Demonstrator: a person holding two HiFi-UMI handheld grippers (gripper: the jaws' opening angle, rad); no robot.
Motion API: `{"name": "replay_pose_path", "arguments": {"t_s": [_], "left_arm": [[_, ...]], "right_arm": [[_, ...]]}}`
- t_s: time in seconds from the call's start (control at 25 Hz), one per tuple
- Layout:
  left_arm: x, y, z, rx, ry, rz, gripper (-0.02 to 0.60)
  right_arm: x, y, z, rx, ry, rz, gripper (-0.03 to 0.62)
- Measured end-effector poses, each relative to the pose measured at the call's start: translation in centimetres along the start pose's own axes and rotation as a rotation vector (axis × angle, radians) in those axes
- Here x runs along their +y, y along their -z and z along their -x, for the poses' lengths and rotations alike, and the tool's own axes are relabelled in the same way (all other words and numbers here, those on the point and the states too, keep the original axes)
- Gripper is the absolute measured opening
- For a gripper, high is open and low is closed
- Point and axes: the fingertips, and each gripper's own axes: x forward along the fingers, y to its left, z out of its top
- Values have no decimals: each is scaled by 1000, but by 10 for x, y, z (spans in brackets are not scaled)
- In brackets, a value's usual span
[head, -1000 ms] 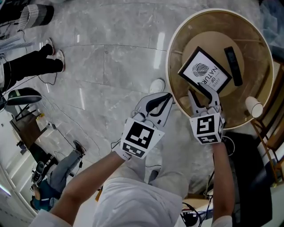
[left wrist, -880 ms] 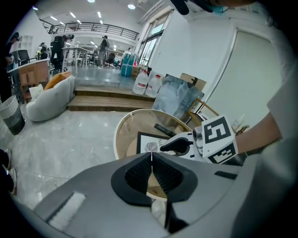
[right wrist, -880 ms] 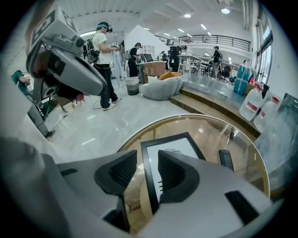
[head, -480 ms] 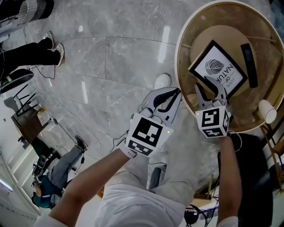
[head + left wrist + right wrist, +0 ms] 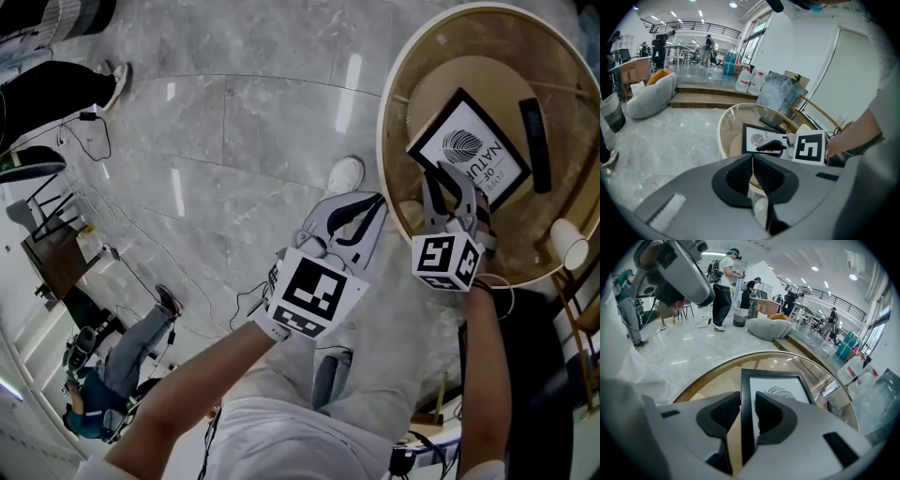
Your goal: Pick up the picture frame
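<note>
The black picture frame with a white leaf print rests on the round glass table. My right gripper is down at the frame's near corner. Its jaws have just been closing, and the frame's dark edge now sits between the pads, which lie against it. The left gripper view shows the frame behind the right gripper's finger. My left gripper hangs over the floor just left of the table, shut and empty.
A black remote lies on the table beyond the frame, and a paper cup lies at the rim on the right. A dark chair stands below the table. People and cables occupy the floor at far left.
Both grippers have come down. The right one has settled over the frame's near corner, and its jaws have narrowed around the frame's edge. The left stays shut.
</note>
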Motion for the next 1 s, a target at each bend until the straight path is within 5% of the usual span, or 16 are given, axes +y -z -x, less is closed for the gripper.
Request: {"name": "replay_pose_path", "arguments": {"t_s": [0.52, 1.0], "left_arm": [[5, -4, 3, 8, 7, -10, 9], [5, -23, 22, 2, -1, -27, 9]], "right_arm": [[4, -2, 1, 30, 31, -2, 63], [-13, -46, 44, -91, -125, -371, 57]]}}
